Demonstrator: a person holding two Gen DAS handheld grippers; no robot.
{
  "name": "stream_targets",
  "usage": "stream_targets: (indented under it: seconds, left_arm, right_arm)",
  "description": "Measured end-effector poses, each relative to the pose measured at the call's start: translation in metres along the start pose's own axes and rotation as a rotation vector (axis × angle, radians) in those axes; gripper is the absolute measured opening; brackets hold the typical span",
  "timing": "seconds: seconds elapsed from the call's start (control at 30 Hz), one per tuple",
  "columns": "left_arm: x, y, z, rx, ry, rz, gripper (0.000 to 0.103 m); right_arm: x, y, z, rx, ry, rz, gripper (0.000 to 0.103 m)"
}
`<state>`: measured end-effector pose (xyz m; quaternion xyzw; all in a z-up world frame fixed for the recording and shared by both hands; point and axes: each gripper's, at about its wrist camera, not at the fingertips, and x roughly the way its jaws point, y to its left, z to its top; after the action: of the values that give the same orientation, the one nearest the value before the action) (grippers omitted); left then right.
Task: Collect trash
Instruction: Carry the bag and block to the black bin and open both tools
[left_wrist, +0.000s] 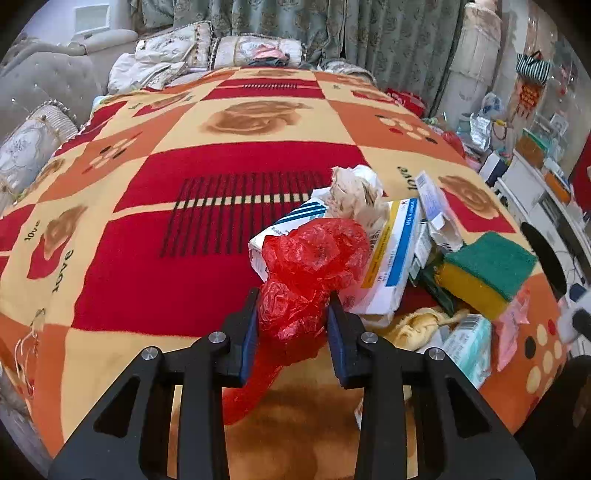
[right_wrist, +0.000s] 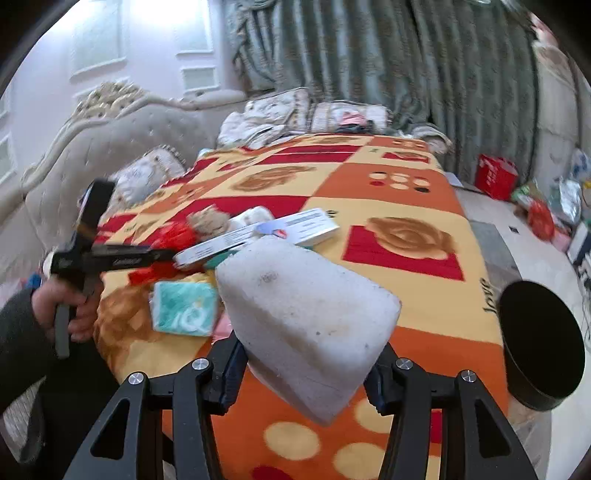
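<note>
My left gripper (left_wrist: 291, 317) is shut on a crumpled red plastic bag (left_wrist: 310, 266) at the near side of a trash pile on the bed. The pile holds white medicine boxes (left_wrist: 391, 258), crumpled paper (left_wrist: 356, 195), a green-and-yellow sponge (left_wrist: 484, 271) and a tissue pack (left_wrist: 467, 345). My right gripper (right_wrist: 308, 365) is shut on a white foam block (right_wrist: 306, 328) held above the blanket. The left gripper (right_wrist: 122, 258) also shows in the right wrist view, by the red bag (right_wrist: 173, 236). A black round bin (right_wrist: 541, 343) stands at the bed's right edge.
The bed carries a red, orange and yellow patterned blanket (left_wrist: 184, 236). Pillows (left_wrist: 170, 55) and a padded headboard (right_wrist: 110, 147) are at the far left. Green curtains (right_wrist: 406, 62) hang behind. Bags and boxes clutter the floor (right_wrist: 498, 177) on the right.
</note>
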<state>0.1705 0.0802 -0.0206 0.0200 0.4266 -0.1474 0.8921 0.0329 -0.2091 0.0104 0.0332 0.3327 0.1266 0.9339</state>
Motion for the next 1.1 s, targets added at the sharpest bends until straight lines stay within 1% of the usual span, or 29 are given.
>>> stream_targets:
  seconds: [0.17,0.27,0.33,0.4,0.47,0.53,0.6,0.67,0.8,0.87,0.9,0.93,0.97,1.03,1.1]
  left_arm:
    - [-0.035,-0.003,-0.007,-0.005,-0.044,-0.017,0.029]
    - [-0.059,-0.005,-0.005,-0.017,-0.081,-0.004,0.029]
    - [-0.068,-0.008,0.0,-0.024,-0.1,0.008,0.029]
    - [-0.076,-0.017,0.007,-0.027,-0.119,0.014,0.029]
    - [-0.079,-0.034,0.017,-0.02,-0.134,0.018,0.029]
    - [-0.078,-0.052,0.027,-0.004,-0.139,0.001,0.029]
    - [-0.073,-0.078,0.038,0.017,-0.142,-0.02,0.029]
    - [-0.063,-0.11,0.049,0.033,-0.13,-0.066,0.029]
    - [-0.039,-0.176,0.066,0.093,-0.094,-0.153,0.029]
    - [-0.022,-0.22,0.07,0.156,-0.065,-0.201,0.029]
    - [-0.019,-0.233,0.071,0.172,-0.056,-0.22,0.029]
    - [-0.009,-0.258,0.071,0.204,-0.035,-0.252,0.029]
    - [-0.003,-0.273,0.072,0.226,-0.022,-0.269,0.029]
    - [0.01,-0.305,0.072,0.271,0.001,-0.299,0.029]
    - [0.025,-0.337,0.075,0.306,0.025,-0.335,0.029]
  right_arm:
    - [-0.008,-0.023,-0.002,0.079,-0.021,-0.003,0.052]
    - [-0.013,-0.033,-0.002,0.107,-0.034,0.002,0.052]
    - [-0.016,-0.042,-0.002,0.13,-0.041,0.007,0.052]
    - [-0.018,-0.051,-0.001,0.145,-0.047,0.016,0.052]
    - [-0.02,-0.061,0.0,0.156,-0.049,0.025,0.052]
    - [-0.022,-0.074,0.001,0.177,-0.047,0.024,0.052]
    - [-0.026,-0.087,0.001,0.201,-0.051,0.015,0.052]
    - [-0.03,-0.102,0.0,0.226,-0.062,-0.012,0.052]
    - [-0.039,-0.144,0.003,0.286,-0.078,-0.139,0.053]
    - [-0.041,-0.172,0.002,0.333,-0.082,-0.208,0.053]
    - [-0.043,-0.184,0.002,0.352,-0.087,-0.236,0.053]
    - [-0.044,-0.198,0.001,0.373,-0.093,-0.271,0.053]
    - [-0.043,-0.211,-0.001,0.388,-0.092,-0.301,0.053]
    - [-0.041,-0.234,-0.005,0.413,-0.084,-0.339,0.053]
    - [-0.037,-0.256,-0.01,0.458,-0.077,-0.343,0.053]
